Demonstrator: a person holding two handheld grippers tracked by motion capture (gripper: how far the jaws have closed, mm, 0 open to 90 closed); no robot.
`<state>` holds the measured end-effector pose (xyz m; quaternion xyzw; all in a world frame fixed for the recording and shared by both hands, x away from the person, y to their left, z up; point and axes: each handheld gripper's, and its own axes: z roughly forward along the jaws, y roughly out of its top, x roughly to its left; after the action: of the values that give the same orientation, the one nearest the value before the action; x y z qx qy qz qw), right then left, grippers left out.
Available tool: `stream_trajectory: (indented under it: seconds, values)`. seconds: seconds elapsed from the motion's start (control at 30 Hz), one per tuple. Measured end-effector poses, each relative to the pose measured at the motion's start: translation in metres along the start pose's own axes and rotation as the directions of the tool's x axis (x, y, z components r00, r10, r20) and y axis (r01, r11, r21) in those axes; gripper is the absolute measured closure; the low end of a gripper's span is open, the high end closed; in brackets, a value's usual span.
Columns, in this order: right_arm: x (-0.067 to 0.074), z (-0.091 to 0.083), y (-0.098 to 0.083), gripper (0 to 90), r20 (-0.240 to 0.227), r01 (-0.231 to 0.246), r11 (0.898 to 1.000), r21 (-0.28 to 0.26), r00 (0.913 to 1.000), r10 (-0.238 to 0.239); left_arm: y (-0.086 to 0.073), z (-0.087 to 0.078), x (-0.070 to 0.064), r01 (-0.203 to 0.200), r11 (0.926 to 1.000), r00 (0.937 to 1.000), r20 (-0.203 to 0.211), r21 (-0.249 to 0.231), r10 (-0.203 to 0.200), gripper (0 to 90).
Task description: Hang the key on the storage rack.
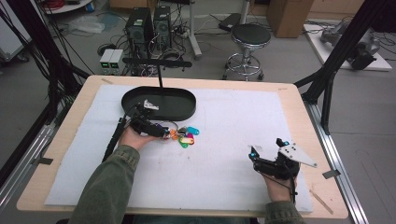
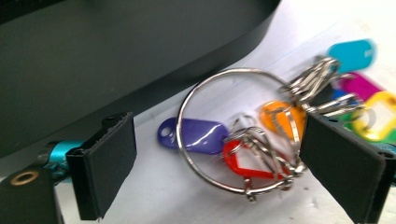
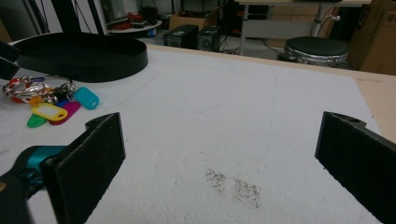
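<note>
Wooden table (image 1: 306, 100) first, with a white mat (image 1: 224, 135) spread across nearly all of its top. Toward the far left of the mat sits a black oval tray (image 1: 180, 109) with a thin black post rising from it.

Just in front of that tray, on the mat, lies the key ring bunch (image 1: 184, 135): a big steel ring (image 2: 233, 130) carrying smaller split rings and coloured plastic tags. The left gripper (image 1: 149, 126) is right down on it, held in the person's left hand (image 1: 133, 139) coming in from the near-left side. In the left gripper view the jaws are spread wide and the steel ring lies between them on the mat. The purple tag (image 2: 194, 135) and red tag (image 2: 245, 161) sit inside the gap, the ring's right edge touches or nearly touches the right-hand pad, and the left pad stands apart from it. Nothing is pinched.

The teal tag (image 2: 352, 52), pink tag (image 2: 362, 84) and yellow tag (image 2: 380, 114) fan out beyond the right-hand jaw.

Over at the near right, the right gripper (image 1: 273, 161) hovers low over bare mat, jaws spread wide, nothing between them, well apart from the bunch.
</note>
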<state>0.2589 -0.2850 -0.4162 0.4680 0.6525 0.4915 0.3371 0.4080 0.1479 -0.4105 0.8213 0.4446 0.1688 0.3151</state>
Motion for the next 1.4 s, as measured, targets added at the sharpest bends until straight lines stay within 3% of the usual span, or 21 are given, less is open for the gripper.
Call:
stream_trajectory:
  seconds: [0.1, 0.2, 0.4, 0.47, 0.6, 0.7, 0.77, 0.87, 0.93, 1.03, 1.2, 1.4]
  values:
    - [0.0, 0.0, 0.0, 0.5, -0.002, -0.005, 1.0, 0.002, 1.0, 0.005, -0.001, 0.003, -0.001, 0.031, 0.9994, 0.9995, 0.003, 0.017, -0.031, 16.3]
    - [0.0, 0.0, 0.0, 0.5, -0.001, -0.002, 1.0, 0.009, 1.0, 0.002, -0.001, 0.004, -0.004, 0.033, 0.9994, 0.9994, 0.009, 0.012, -0.033, 19.8]
    - [-0.001, -0.001, -0.001, 0.5, -0.003, -0.006, 1.0, 0.014, 1.0, 0.006, -0.001, 0.007, -0.007, 0.051, 0.9984, 0.9973, 0.051, 0.023, -0.052, 36.8]
    - [-0.001, -0.001, -0.001, 0.5, -0.002, -0.011, 1.0, 0.015, 0.9999, 0.011, -0.002, 0.008, -0.007, 0.055, 0.9977, 0.9957, 0.072, 0.039, -0.058, 46.7]
    - [-0.001, -0.002, -0.001, 0.5, 0.002, -0.008, 1.0, 0.008, 1.0, 0.008, -0.003, 0.01, -0.008, 0.038, 0.9977, 0.9965, 0.072, 0.055, -0.042, 59.2]
    - [-0.002, -0.002, -0.001, 0.5, 0.004, -0.009, 1.0, 0.01, 1.0, 0.009, -0.003, 0.01, -0.007, 0.039, 0.9984, 0.9968, 0.068, 0.04, -0.042, 66.1]
    - [-0.002, -0.001, -0.001, 0.5, 0.003, -0.005, 1.0, 0.01, 1.0, 0.005, -0.002, 0.009, -0.002, 0.079, 0.9965, 0.9915, 0.102, 0.029, -0.081, 72.2]
    - [-0.002, -0.002, -0.001, 0.5, 0.005, -0.003, 1.0, 0.008, 1.0, 0.003, -0.004, 0.009, 0.003, 0.095, 0.9943, 0.988, 0.118, 0.048, -0.1, 73.8]
    - [-0.002, -0.002, -0.001, 0.5, 0.006, -0.006, 1.0, 0.008, 1.0, 0.006, -0.004, 0.005, 0.006, 0.122, 0.9923, 0.9808, 0.151, 0.022, -0.124, 78.9]
    - [-0.002, -0.002, -0.001, 0.5, 0.008, 0.0, 1.0, 0.002, 1.0, 0.0, -0.003, 0.002, 0.003, 0.082, 0.9966, 0.9868, 0.139, 0.009, -0.082, 80.2]
    - [-0.002, -0.003, -0.001, 0.6, 0.011, -0.002, 1.0, 0.001, 0.9999, 0.002, -0.002, -0.002, -0.001, 0.048, 0.9986, 0.9906, 0.13, -0.021, -0.045, 80.7]
    - [-0.002, -0.003, -0.001, 0.5, 0.01, -0.003, 1.0, -0.003, 0.9999, 0.003, 0.002, -0.017, 0.0, 0.022, 0.9928, 0.9944, 0.106, -0.118, -0.009, 80.7]
